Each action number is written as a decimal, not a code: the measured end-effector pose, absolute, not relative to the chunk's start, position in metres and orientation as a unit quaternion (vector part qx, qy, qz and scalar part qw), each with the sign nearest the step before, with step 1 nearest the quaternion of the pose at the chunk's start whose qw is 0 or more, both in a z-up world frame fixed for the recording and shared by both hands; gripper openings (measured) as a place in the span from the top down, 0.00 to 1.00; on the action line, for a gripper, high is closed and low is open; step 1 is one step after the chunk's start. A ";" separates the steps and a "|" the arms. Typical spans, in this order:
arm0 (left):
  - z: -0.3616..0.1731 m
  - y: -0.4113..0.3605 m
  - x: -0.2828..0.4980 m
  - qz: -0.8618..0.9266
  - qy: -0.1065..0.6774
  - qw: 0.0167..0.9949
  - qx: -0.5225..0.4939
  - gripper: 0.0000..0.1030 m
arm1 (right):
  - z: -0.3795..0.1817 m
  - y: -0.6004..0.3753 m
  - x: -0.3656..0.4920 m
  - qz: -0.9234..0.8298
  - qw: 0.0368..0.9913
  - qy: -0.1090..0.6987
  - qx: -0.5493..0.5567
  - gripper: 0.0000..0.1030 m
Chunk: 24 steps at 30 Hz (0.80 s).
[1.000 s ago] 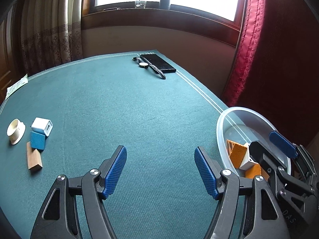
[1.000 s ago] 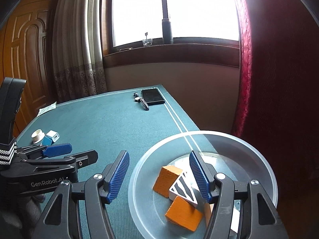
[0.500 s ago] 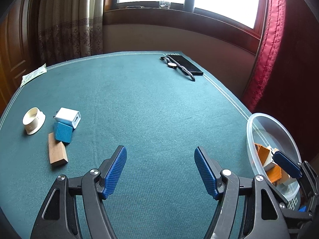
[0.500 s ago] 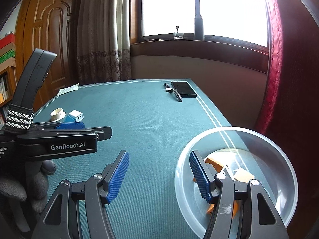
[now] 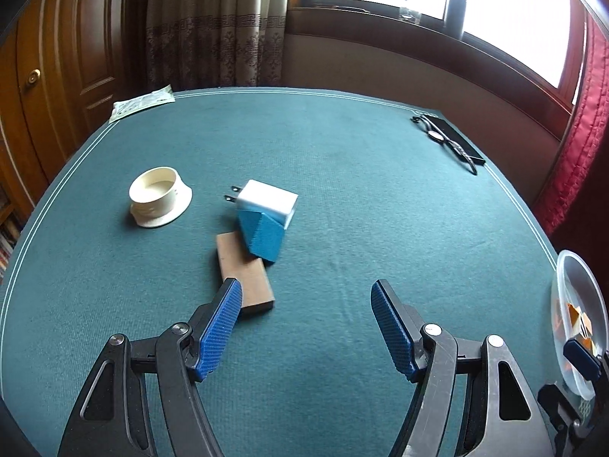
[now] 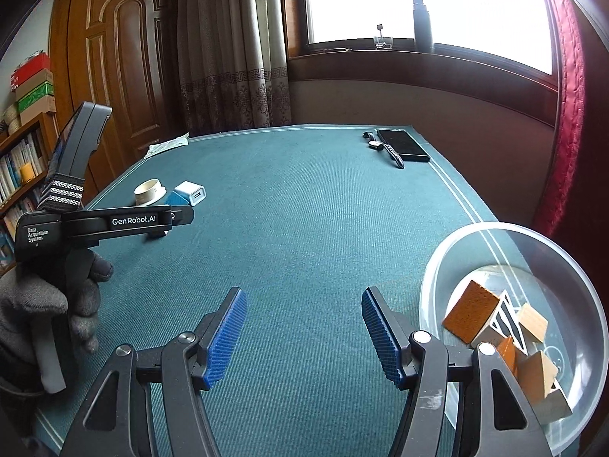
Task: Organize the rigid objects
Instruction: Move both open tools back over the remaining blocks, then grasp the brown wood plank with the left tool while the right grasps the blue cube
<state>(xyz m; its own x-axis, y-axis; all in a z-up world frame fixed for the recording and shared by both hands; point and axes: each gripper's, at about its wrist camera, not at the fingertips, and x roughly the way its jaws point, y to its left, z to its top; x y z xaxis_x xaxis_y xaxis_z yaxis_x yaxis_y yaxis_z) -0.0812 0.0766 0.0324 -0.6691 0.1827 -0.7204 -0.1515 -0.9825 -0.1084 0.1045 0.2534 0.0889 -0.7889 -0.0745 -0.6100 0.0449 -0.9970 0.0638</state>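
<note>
The left gripper (image 5: 306, 321) hangs low over the green felt table (image 5: 342, 198) with its blue-padded jaws spread wide and nothing between them. Its left pad (image 5: 220, 327) overlaps the near end of a flat wooden block (image 5: 243, 274) in the left wrist view, though whether it touches the wood cannot be told. A blue block (image 5: 262, 236) sits tilted on the far end of that wooden block and leans against a white wall charger (image 5: 268, 202), whose prongs point away to the left. A cream round cap (image 5: 158, 196) stands just beside this cluster, to its left and apart from it.

The right gripper (image 6: 304, 327) is also spread open and empty, above bare felt. Just to its right sits a clear plastic bowl (image 6: 456, 251) near the table's right edge — inside it lie several blocks in a loose heap: an orange block (image 6: 470, 310), a black-and-white striped block (image 6: 504, 316) and a few pale wooden blocks (image 6: 533, 321) touching one another.

In the right wrist view the left gripper shows from the side, held by a gloved hand (image 6: 42, 304) and pointing toward the cap, charger and blue block.

At the far right corner of the table lie a black phone (image 6: 403, 144) and a wristwatch (image 6: 384, 148), side by side — well apart from both groups. A paper slip (image 5: 142, 103) rests at the far left edge.
</note>
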 end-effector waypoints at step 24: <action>0.011 0.051 -0.122 0.911 0.003 0.039 -0.410 0.63 | 0.076 0.226 0.097 -0.933 0.065 -0.017 0.353 0.36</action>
